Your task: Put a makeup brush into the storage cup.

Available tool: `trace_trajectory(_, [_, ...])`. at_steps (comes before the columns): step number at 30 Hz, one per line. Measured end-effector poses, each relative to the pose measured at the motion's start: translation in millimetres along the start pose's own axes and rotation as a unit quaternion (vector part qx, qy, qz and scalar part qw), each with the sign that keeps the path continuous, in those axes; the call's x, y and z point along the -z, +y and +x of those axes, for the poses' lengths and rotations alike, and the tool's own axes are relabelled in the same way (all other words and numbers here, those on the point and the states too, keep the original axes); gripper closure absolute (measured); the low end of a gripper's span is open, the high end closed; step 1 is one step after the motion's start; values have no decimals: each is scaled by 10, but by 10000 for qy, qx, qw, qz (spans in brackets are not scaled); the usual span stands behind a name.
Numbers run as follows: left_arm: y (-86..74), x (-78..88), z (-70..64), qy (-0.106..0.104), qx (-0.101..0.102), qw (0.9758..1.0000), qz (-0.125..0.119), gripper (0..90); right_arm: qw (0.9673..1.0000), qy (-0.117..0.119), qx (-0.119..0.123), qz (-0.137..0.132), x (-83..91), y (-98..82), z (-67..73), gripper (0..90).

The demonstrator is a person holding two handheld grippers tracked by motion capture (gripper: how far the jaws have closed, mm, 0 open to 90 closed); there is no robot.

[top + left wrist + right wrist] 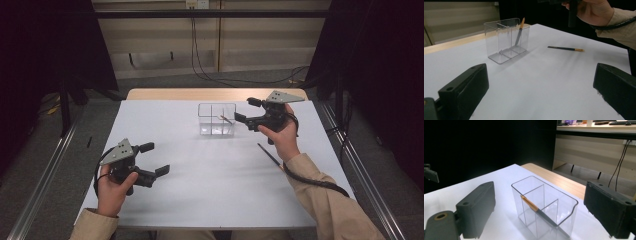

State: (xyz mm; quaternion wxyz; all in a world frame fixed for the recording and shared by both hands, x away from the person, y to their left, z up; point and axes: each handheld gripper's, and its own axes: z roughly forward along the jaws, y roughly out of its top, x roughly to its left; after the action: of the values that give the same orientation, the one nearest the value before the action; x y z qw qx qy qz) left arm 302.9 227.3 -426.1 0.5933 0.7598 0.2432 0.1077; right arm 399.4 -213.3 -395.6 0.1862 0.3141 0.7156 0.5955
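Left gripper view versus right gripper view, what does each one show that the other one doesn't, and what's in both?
The left gripper view alone shows a second pencil lying flat on the white table, beyond the clear organizer, and the person's other hand with a sleeve above it. The right gripper view alone shows the table's wooden far edge and hanging cables by the wall. Both show the clear organizer with its dividers and one pencil leaning inside it, orange end up, and each view's own black jaws spread wide with nothing between them.

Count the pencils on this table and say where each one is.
2. One pencil stands tilted inside the clear divided holder; the other pencil lies flat on the white table, apart from the holder.
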Motion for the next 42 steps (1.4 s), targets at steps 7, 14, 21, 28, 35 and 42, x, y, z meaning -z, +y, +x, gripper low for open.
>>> trace_trajectory(7, [-4, -9, -1, 5, 15, 10000, -4, 1, 10000, 27, 15, -9, 134, -40, 29, 90])
trace_trajectory(14, [4, -5, 1, -1, -1, 10000, -11, 1, 10000, 15, 44, 38, 282, -102, 36, 82])
trace_trajectory(21, [4, -12, 1, -2, 3, 10000, -5, 1, 10000, -8, 53, 47, 431, -171, 38, 73])
trace_trajectory(28, [1, -18, -4, 1, 6, 10000, 3, 1, 10000, 8, 13, 18, 548, -214, 51, 67])
trace_trajectory(35, [1, -18, -7, -4, 4, 10000, 4, 1, 9999, -4, 73, 128, 645, -260, 84, 63])
trace_trajectory(42, [4, -18, -11, -3, -1, 10000, -8, 1, 9998, 4, 103, 193, 736, -330, 113, 57])
